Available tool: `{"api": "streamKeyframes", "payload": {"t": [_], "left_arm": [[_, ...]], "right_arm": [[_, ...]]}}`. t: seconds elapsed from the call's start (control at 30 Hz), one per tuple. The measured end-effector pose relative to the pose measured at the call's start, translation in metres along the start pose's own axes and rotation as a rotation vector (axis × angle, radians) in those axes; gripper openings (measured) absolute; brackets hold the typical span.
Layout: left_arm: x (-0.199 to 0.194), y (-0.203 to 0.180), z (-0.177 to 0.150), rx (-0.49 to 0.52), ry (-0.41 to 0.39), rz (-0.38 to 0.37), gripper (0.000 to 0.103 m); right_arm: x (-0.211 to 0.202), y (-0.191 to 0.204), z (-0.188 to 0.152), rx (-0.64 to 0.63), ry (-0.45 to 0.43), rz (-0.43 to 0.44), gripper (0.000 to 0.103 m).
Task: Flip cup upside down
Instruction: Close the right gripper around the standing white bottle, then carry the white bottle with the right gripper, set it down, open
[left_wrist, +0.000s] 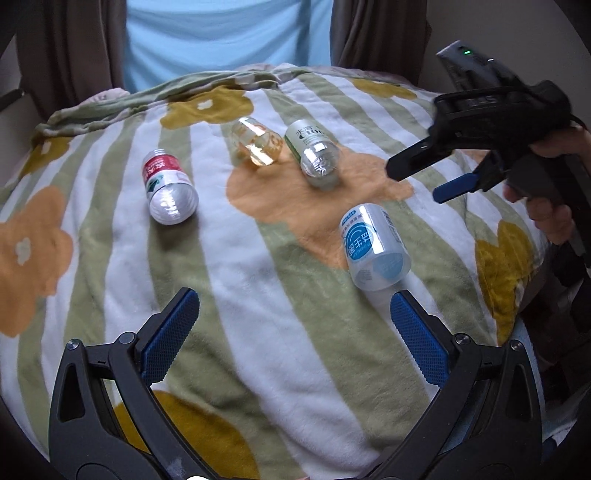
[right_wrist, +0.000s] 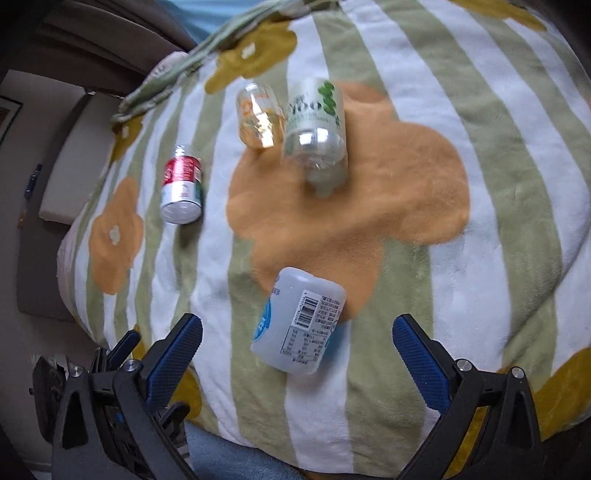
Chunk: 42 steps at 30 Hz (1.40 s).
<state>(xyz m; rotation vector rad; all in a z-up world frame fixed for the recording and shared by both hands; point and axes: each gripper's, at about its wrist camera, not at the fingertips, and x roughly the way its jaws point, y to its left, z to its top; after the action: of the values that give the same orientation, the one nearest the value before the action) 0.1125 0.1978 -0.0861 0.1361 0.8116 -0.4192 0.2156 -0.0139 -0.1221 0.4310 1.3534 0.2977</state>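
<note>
Several clear plastic cups cut from bottles lie on their sides on a flowered, striped blanket (left_wrist: 258, 280). The blue-label cup (left_wrist: 373, 247) (right_wrist: 299, 321) is nearest, its open mouth turned towards my left gripper (left_wrist: 295, 321), which is open and empty just short of it. The right gripper (left_wrist: 424, 181) (right_wrist: 297, 321) hovers open above the blanket; in its own view the blue-label cup shows between its fingers, untouched. Further back lie a red-label cup (left_wrist: 168, 190) (right_wrist: 183, 192), a clear orange-print cup (left_wrist: 258, 142) (right_wrist: 258, 118) and a green-label cup (left_wrist: 314, 153) (right_wrist: 317, 129).
A person in a light-blue shirt (left_wrist: 221, 37) sits behind the blanket, and a hand (left_wrist: 546, 206) holds the right gripper's handle. The blanket drops off at its left edge (right_wrist: 85, 221) towards a grey floor and a pale cushion (right_wrist: 70, 173).
</note>
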Motion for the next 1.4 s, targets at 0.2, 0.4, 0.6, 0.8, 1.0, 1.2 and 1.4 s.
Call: {"api": "streamKeyframes", "payload": {"t": [0.2,0.4,0.6,0.8,1.0,1.2,1.4], "left_arm": [[-0.002,0.020,-0.015,-0.029,-0.016,-0.025,0.103],[0.005,0.038,-0.023,-0.084,-0.006,-0.083,0.103],[0.010,0.043,-0.027,-0.081,0.005,-0.090,0.103],[0.012,0.044,-0.028,-0.083,0.012,-0.093,0.103],[0.012,0.046,-0.027,-0.098,0.014,-0.097,0.103],[0.009,0.054,-0.029,-0.154,-0.008,-0.072,0.103],[0.003,0.056,-0.035,-0.184,-0.009,-0.039,0.103]], "right_arm": [[0.041,-0.003,0.024,0.109,0.142,-0.045,0.094],[0.059,-0.006,0.034,0.148,0.223,-0.101,0.083],[0.065,-0.006,0.035,0.148,0.240,-0.132,0.076],[0.073,-0.004,0.032,0.158,0.259,-0.100,0.059],[0.054,0.008,0.030,0.078,0.172,-0.104,0.058],[-0.002,0.048,-0.010,-0.232,-0.331,-0.085,0.058],[0.028,0.066,-0.080,-0.502,-0.733,-0.270,0.058]]}}
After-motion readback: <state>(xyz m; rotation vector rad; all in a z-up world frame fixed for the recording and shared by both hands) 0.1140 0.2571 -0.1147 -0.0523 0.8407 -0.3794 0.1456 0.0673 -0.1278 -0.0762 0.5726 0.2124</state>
